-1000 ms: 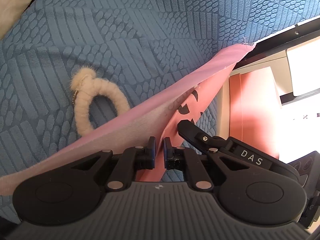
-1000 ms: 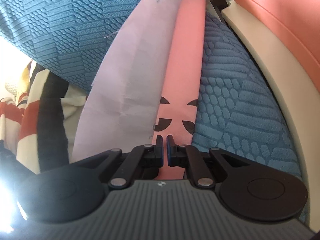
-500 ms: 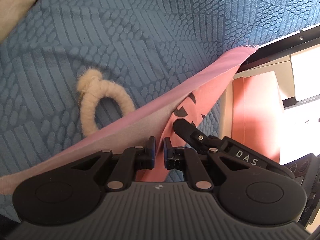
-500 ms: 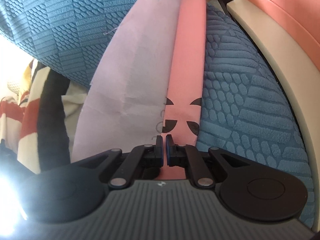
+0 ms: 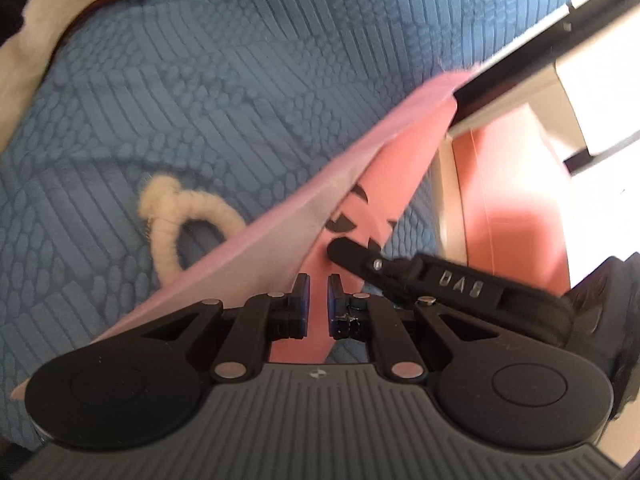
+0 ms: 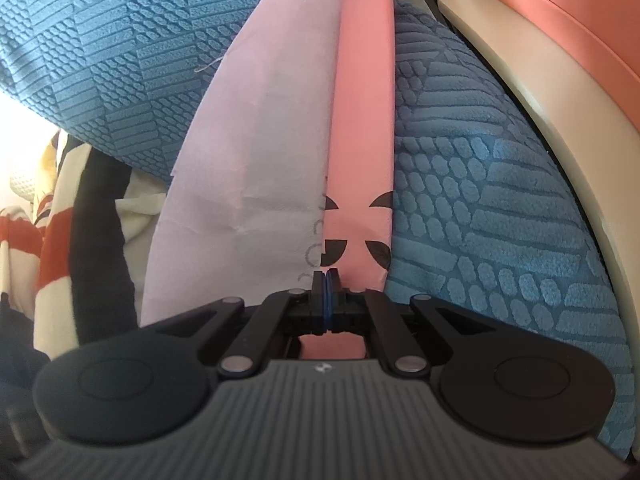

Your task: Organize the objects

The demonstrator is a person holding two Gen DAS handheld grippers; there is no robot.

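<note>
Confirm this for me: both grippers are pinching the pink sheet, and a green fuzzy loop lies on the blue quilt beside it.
One detail is off: the fuzzy loop is cream, not green, as the left wrist view shows. The rest stands: the left gripper and right gripper both pinch the pink sheet, and the loop lies on the blue quilt beside it.

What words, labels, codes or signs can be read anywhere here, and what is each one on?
"DAS": raised letters on the right tongs, as seen from the left wrist.
A square printed code patch on the pale side of the pink sheet: too small to read.
Faint grey curly marks near that sheet's fold: not legible.
Black crosshair-style circle marks on its darker pink side: signs, no words.
Small emblem on each camera's grey housing: a logo, no letters.
</note>
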